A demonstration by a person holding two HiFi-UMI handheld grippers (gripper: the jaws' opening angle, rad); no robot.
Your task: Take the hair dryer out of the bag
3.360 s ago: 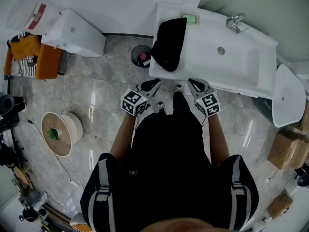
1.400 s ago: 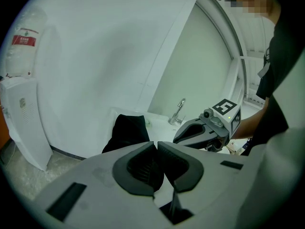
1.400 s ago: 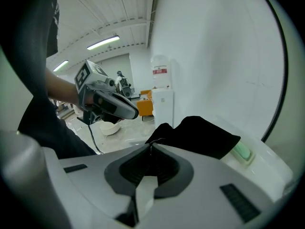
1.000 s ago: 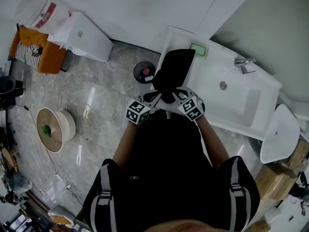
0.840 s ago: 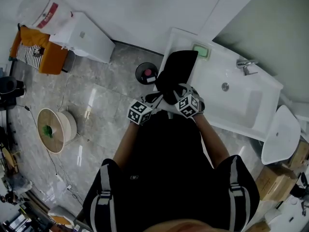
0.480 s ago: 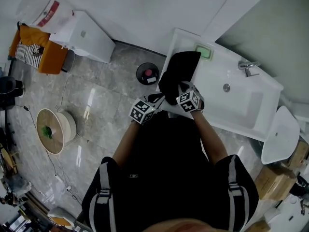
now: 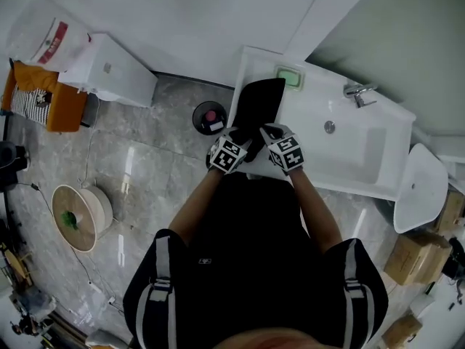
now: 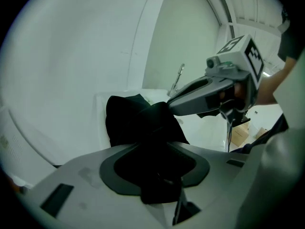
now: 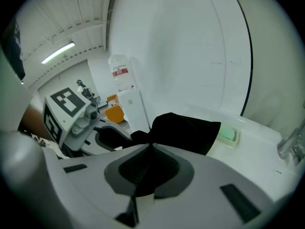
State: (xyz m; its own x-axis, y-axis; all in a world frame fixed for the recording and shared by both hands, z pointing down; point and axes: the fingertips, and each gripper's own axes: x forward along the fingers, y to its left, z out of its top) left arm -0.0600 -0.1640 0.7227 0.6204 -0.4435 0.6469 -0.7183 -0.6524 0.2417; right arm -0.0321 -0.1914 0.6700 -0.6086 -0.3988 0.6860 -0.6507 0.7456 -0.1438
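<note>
1. Head view: the black bag (image 7: pixel 256 107) lies on the left end of the sink (image 7: pixel 349 155), just in front of the green soap dish (image 7: pixel 289 76) at the sink's back rim. Both grippers meet the bag's near edge. The right gripper (image 7: pixel 267 131) is on the basin side and the left gripper (image 7: pixel 245 142) on the outer side.
2. Left gripper view: the left gripper (image 8: pixel 157 171) has its jaws apart and opening. Bag (image 8: pixel 128 120) cloth is bunched between them, with no clear squeeze. The right gripper (image 8: pixel 169 105) has its tips on the bag's fold.
3. Right gripper view: the right gripper (image 9: pixel 150 151) has its jaws together, pinching a fold of bag (image 9: pixel 190 130) cloth. The left gripper (image 9: pixel 119 136) is alongside, on the side away from the sink. The hair dryer shows in no view.
</note>
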